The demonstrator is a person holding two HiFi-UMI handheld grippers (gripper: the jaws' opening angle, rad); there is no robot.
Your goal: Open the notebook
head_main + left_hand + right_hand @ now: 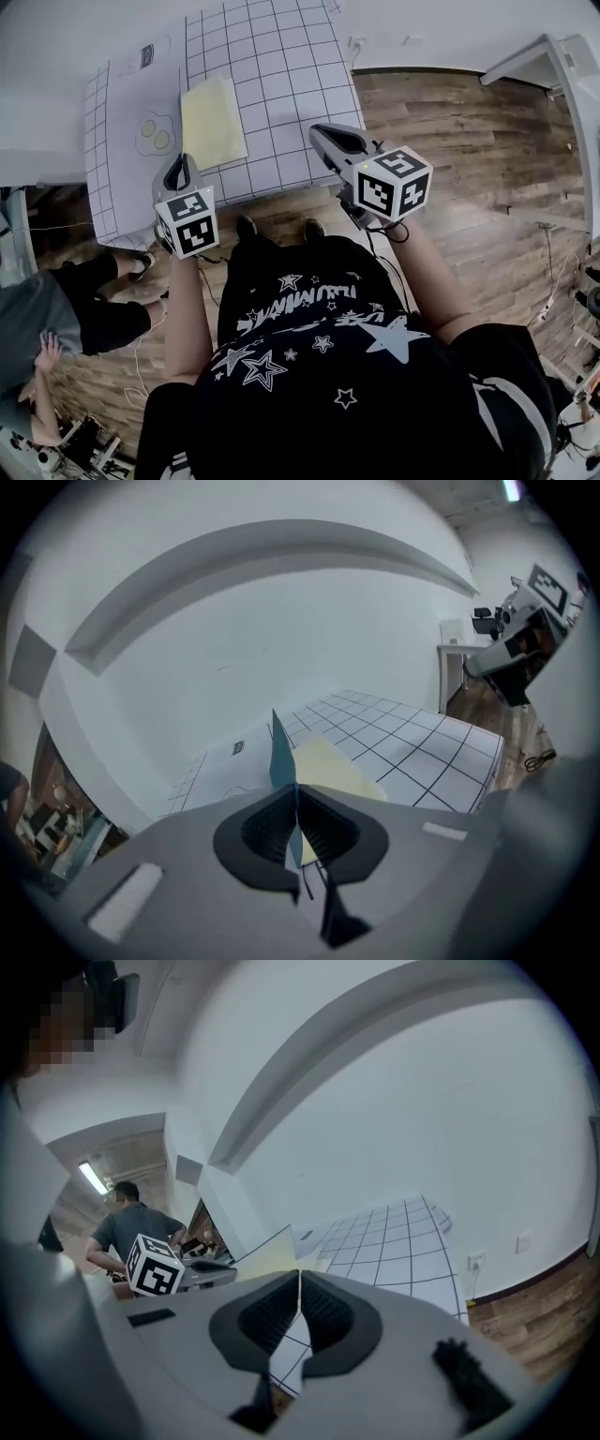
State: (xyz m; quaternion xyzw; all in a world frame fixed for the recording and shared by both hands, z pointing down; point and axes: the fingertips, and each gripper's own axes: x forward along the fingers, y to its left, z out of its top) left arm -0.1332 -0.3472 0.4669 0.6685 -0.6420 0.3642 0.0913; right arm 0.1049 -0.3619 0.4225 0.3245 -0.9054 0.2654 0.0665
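Notebook (214, 122) lies on the grid mat (281, 75), to the left of the middle, with its cover pinched and raised.
The left gripper (298, 832) has its jaws closed on the thin blue cover (281, 752), which stands on edge between the pads, above the pale yellow page. I judge that this grip serves to swing the cover up and over. The right gripper (300, 1309) hangs to the right of the notebook, over the near edge of the mat. Its jaws are pressed together with nothing between them, perhaps ready to steady the pages.
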